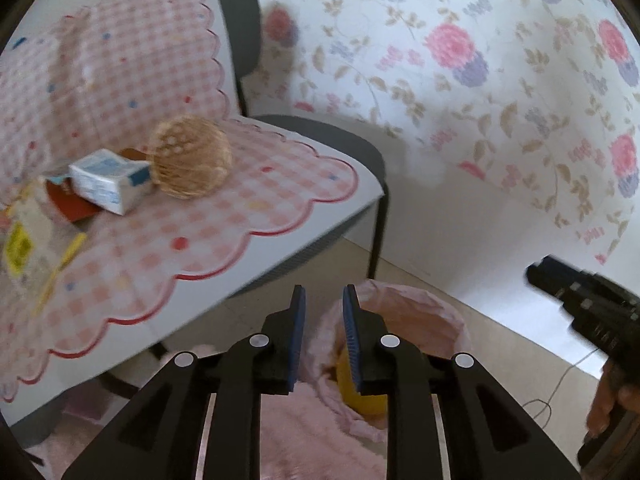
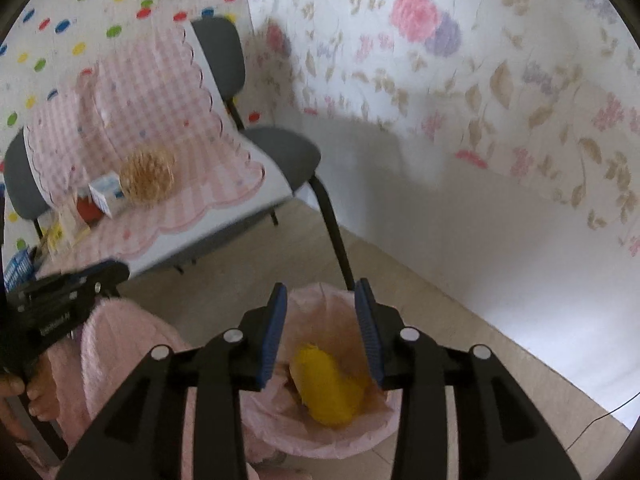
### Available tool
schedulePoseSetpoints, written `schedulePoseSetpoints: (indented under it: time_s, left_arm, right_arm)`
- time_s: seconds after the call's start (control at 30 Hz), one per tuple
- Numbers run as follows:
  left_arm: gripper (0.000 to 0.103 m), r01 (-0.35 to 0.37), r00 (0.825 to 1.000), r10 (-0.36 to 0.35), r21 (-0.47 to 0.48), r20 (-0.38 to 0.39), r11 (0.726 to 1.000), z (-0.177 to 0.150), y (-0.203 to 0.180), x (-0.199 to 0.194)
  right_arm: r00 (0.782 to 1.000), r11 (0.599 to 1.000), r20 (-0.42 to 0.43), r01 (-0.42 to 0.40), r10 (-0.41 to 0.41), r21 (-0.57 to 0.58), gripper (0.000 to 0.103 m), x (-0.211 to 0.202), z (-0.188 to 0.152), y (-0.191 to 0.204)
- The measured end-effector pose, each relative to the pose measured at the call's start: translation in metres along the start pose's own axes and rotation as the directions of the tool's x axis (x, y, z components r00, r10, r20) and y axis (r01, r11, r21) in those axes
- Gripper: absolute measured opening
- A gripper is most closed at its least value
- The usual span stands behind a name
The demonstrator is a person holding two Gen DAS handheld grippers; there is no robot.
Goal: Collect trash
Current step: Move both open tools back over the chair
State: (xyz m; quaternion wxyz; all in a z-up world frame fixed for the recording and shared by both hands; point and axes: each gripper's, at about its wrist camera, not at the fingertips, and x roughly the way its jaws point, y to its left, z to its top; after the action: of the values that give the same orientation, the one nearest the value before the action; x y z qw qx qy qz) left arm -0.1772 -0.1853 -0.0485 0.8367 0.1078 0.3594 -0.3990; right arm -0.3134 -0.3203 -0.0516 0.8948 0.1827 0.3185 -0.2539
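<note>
Hovering over the lined bin, both claws spread and empty, with more trash waiting on the chair.

The right gripper hangs above the pink-lined bin, jaws apart with nothing between them; a yellow item lies in the liner straight below. The left gripper stands beside it over the bin's near rim, jaws narrowly parted, also pinching nothing. The remaining trash sits up and to the left of both claws on the chair's checked cloth: a small white-and-blue carton, its long axis running left to right, touching a tan netted ball. Judging by position, the left hand is nearer, so the next reach likely falls to it.
</note>
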Motion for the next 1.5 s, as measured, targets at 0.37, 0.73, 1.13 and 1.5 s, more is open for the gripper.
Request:
schedulePoseSetpoints:
  time_s: [0.37,0.73,1.13,1.5]
  left_arm:
    - [0.031,-0.083,0.995,0.087,-0.089,0.046,0.993,0.004,0.048,-0.043]
    - [0.043,-0.219,0.971,0.235,-0.222,0.049,0.95,-0.003,0.116,-0.076]
    - [0.055,-0.347,0.927,0.375,-0.36,0.009,0.866,-0.013,0.189,-0.098]
    - [0.068,-0.374,0.913,0.407,-0.475,-0.038,0.796,-0.022,0.241,-0.091]
  right_arm:
    - [0.993,0.994,0.059,-0.097,0.1,-0.059,0.04,-0.015,0.031,0.033]
    - [0.969,0.952,0.02,-0.236,0.244,-0.193,0.046,0.005,0.056,0.105]
    - [0.949,0.901,-0.018,-0.305,0.315,-0.309,0.046,0.041,0.08,0.174]
    - [0.94,0.87,-0.03,-0.326,0.339,-0.37,0.059,0.079,0.098,0.224]
